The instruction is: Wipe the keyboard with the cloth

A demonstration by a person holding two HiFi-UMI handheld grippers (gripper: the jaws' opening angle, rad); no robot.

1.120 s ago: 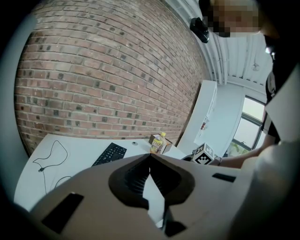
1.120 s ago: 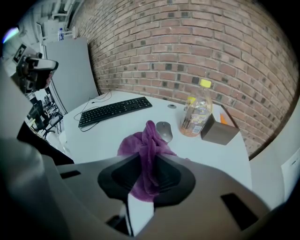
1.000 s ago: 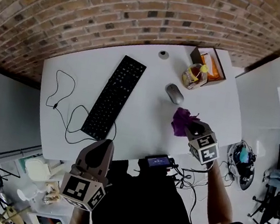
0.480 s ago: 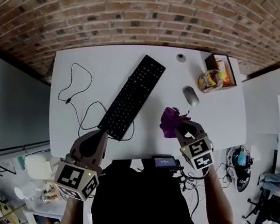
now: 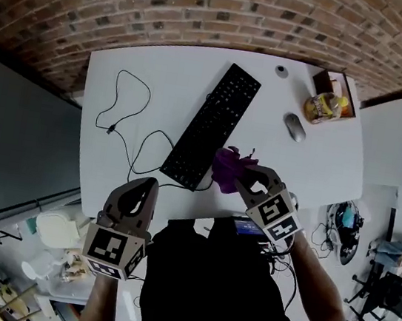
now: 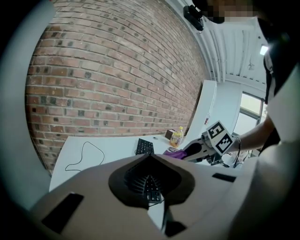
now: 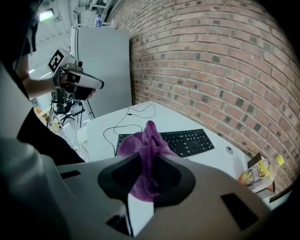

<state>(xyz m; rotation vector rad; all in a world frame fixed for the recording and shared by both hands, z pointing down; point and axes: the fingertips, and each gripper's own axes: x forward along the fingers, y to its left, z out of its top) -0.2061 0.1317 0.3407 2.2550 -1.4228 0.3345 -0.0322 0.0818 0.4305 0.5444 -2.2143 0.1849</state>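
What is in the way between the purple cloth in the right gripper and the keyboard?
Nothing visible. The cloth, clamped in the right gripper, is right beside the near end of the keyboard. The mouse lies well aside.

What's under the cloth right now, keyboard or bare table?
Head view: the purple cloth, gripped by the right gripper, is beside the near end of the keyboard, over white table. The spot directly beneath it is covered.

Right gripper (image 7: 146, 171), jaws clamped on a bunched purple cloth (image 7: 142, 143), above a white table (image 7: 101, 129); black keyboard (image 7: 187, 139) lies just beyond.
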